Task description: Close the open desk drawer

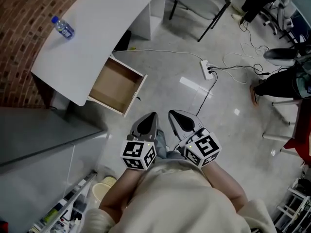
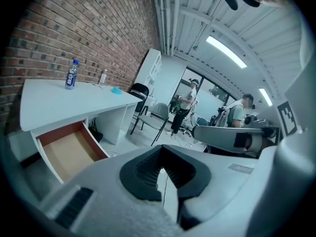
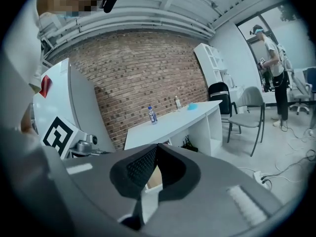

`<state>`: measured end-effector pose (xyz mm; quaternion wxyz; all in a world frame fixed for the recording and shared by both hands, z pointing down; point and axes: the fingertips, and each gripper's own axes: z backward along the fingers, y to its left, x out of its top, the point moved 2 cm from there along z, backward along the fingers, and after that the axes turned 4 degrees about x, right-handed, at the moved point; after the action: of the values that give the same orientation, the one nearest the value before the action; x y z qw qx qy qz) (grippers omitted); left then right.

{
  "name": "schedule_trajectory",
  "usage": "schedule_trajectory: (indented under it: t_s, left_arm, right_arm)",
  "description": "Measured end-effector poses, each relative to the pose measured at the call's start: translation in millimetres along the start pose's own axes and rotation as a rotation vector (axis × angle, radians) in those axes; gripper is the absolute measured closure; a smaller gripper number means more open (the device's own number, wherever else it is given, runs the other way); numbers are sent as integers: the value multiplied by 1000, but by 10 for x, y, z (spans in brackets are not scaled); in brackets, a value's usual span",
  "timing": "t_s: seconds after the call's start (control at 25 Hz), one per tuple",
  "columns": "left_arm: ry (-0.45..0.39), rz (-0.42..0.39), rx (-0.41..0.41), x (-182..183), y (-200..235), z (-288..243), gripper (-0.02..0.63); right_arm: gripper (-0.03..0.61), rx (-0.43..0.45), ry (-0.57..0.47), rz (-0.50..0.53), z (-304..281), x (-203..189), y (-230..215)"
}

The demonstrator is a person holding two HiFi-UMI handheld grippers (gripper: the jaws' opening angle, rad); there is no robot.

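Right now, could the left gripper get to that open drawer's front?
Probably yes: only floor lies between the left gripper and the drawer, nothing blocking. It does not touch it yet; its jaws are shut.

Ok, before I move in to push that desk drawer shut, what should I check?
1. Drawer open, sticking out from under the desk: ok.
2. Nothing poking above the drawer's walls: ok.
3. Left gripper shut and empty: ok.
4. Right gripper shut and empty: ok.
5. A gripper touching the drawer front: not ok, both are apart from it.
6. Drawer runners free: cannot tell, hidden.
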<state>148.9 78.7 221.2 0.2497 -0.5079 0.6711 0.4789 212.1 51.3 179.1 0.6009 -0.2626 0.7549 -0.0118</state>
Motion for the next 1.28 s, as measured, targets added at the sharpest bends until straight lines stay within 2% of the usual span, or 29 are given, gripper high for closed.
schedule_trajectory:
  t_s: [0.48,0.76,1.04,1.28]
  left_arm:
    - [52,95,79,186,802,-280,614]
    - [62,151,143,145,1211,-308,614]
    - [72,221,219,2,1467,-297,614]
    - [79,281,285,-228,1590,-402,614]
  right_arm:
    - [577,58,129,-10,-907,76,-187]
    - [577,93,208,0,-1287,-65,-201]
    - [577,151,285,-4,-1591,-242,-231]
    - [577,197,347,-31,-1847,-425,-436]
